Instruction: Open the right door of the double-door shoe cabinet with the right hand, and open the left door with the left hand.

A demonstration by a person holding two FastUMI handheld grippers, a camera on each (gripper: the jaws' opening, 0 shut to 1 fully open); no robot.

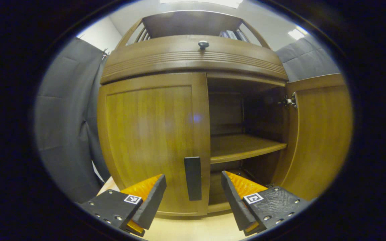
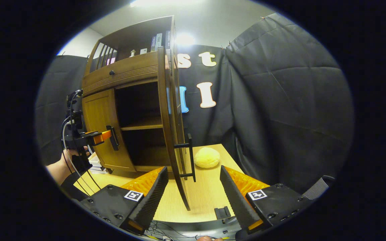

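Left gripper view: left gripper (image 1: pixel 193 197) spread wide, straddling the dark handle (image 1: pixel 193 178) of the closed left door (image 1: pixel 152 140); right door (image 1: pixel 323 134) swung open, shelf (image 1: pixel 243 147) exposed. Best to close both fingers squarely on the handle, then pull along the hinge arc.

Right gripper view: right gripper (image 2: pixel 194 194) spread, empty, just short of the open door's handle (image 2: pixel 190 155); yellow plush (image 2: pixel 207 157) on the table (image 2: pixel 206 197) behind.

shelf (image 1: pixel 243 147) inside shoe cabinet (image 1: pixel 193 60); round cushion (image 2: pixel 207 157) on table (image 2: pixel 203 197)
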